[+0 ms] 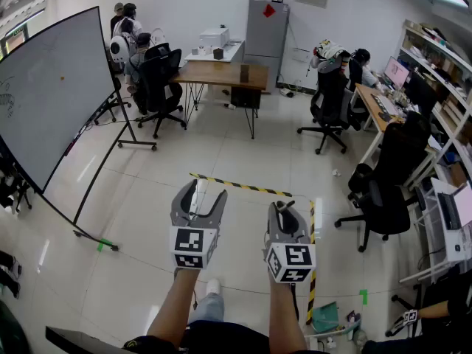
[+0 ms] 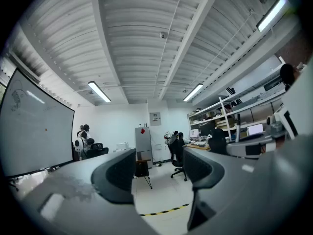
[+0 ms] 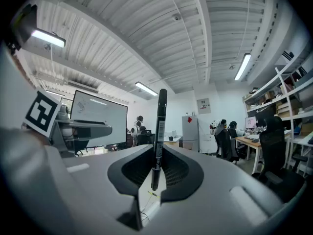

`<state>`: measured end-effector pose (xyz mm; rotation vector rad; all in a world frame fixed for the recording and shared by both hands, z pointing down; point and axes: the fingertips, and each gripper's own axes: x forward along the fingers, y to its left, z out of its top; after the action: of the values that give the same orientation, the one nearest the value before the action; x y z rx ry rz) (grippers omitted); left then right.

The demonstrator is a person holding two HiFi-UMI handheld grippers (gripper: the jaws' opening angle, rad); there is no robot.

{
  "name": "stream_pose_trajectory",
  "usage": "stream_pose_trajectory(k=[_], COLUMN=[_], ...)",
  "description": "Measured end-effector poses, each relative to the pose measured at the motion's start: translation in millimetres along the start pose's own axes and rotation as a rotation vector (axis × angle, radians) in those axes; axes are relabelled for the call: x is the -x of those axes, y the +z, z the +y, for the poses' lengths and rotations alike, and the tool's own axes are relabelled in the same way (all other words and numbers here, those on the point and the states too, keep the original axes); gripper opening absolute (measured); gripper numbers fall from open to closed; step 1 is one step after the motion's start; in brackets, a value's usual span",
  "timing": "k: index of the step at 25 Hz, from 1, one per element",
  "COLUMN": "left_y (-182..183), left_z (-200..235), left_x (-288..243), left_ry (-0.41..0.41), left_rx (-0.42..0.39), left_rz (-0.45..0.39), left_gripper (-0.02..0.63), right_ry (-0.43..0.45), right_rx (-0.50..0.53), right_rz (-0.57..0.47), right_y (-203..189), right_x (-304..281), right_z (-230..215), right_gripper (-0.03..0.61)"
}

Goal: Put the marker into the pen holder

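A black marker (image 3: pixel 157 136) with a white label stands upright between the jaws of my right gripper (image 3: pixel 155 169), which is shut on its lower part; the cap end sticks up well above the jaws. In the head view the right gripper (image 1: pixel 285 208) is held out over the floor at centre right, jaws together. My left gripper (image 1: pixel 205 192) hangs beside it on the left, open, with nothing between its fingers. In the left gripper view the left gripper (image 2: pixel 159 173) shows a wide gap and only floor beyond. No pen holder shows in any view.
A large whiteboard (image 1: pixel 51 87) on a wheeled stand is at the left. Yellow-black tape (image 1: pixel 240 185) marks the floor ahead. A wooden desk (image 1: pixel 221 72), black office chairs (image 1: pixel 383 198) and seated people are farther off. Cluttered desks line the right side.
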<state>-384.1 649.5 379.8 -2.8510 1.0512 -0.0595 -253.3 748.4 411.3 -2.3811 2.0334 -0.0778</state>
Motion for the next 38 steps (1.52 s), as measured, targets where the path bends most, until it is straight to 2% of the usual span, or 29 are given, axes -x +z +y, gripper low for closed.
stream_pose_trajectory(k=[6,13,17,22,25,30,38], left_y=[-27.8,-17.9,-14.5,-23.6,-27.8,-31.5,-14.1], left_z=[34.2,107.6,138.9,166.1,178.0,194.7,211.0], left_x=[-66.0,-160.1,-197.2,-240.4,-267.0,-329.9,-446.2], left_ry=[-0.008,-0.026,-0.018,-0.024,-0.010,0.016,0.090], left_rx=[0.029,0.018,0.027,0.037,0.035,0.034,0.022], left_rz=[0.026,0.001,-0.008,0.006,0.014,0.013,-0.028], left_gripper=[0.302,0.302,0.302,0.302,0.302,0.341,0.360], right_ry=[0.012,0.016,-0.003,-0.006,0.024,0.086,0.158], right_rx=[-0.068,-0.029,0.009,-0.004,-0.014,-0.028,-0.009], right_rz=[-0.027,-0.053,-0.050,-0.046,-0.046,-0.052,-0.101], right_y=[11.6,40.6,49.3,49.3,46.4,45.1,82.0], right_x=[-83.8,-195.0,-235.8,-293.5,-328.8,-399.6,-510.4], right_z=[-16.9,-11.4,-18.0,-28.6,-33.5,-56.0,-124.9], right_gripper=[0.049,0.049,0.049,0.049,0.049,0.049,0.049])
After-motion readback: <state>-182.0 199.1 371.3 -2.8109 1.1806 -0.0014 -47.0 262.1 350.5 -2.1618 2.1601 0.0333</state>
